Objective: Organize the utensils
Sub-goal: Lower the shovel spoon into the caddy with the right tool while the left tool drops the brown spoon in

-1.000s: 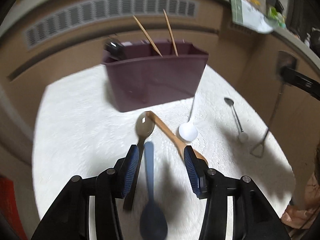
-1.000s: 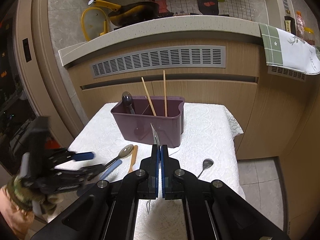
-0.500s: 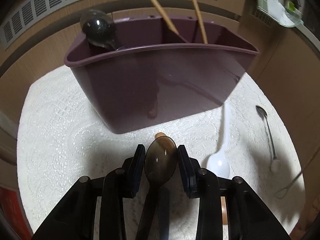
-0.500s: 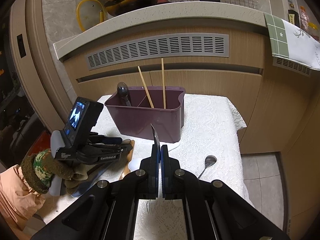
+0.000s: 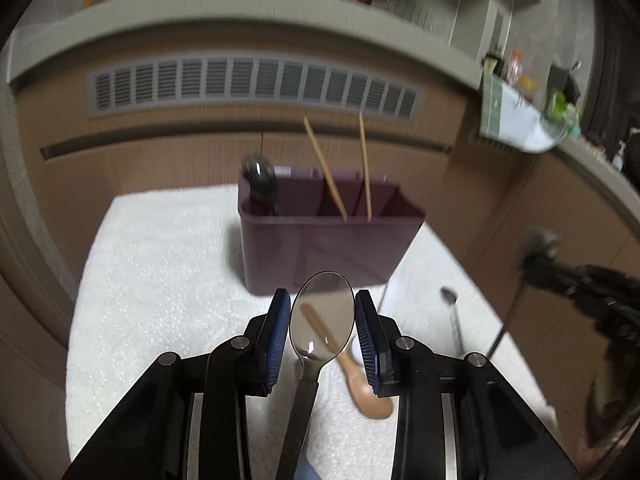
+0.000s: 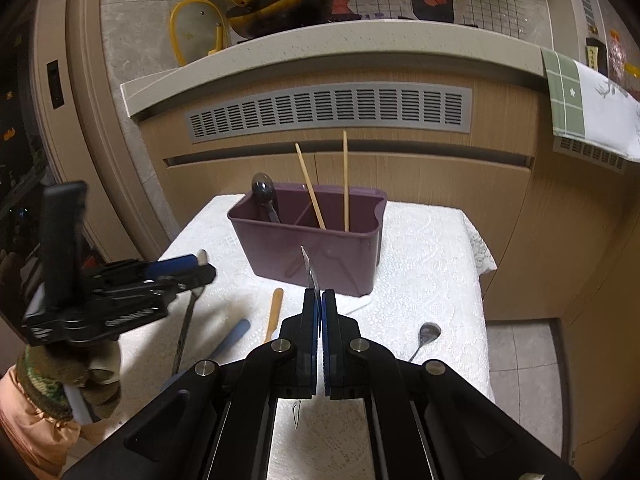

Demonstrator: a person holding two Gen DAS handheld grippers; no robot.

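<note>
Left gripper (image 5: 322,322) closed on a steel spoon (image 5: 322,314) by its bowl, lifted above the white cloth (image 5: 160,300), right gripper (image 6: 321,312) clamped on a thin flat utensil (image 6: 309,270), purple caddy (image 6: 320,254) beyond holding chopsticks (image 6: 346,184), wooden spoon (image 5: 352,372) lying near.

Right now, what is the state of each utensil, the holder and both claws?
Left claw: shut on the metal spoon, lifted.
Right claw: shut on a thin metal utensil.
Holder: upright, holding chopsticks and a dark spoon.
Wooden spoon: lying flat.
Small spoon: lying flat.
</note>
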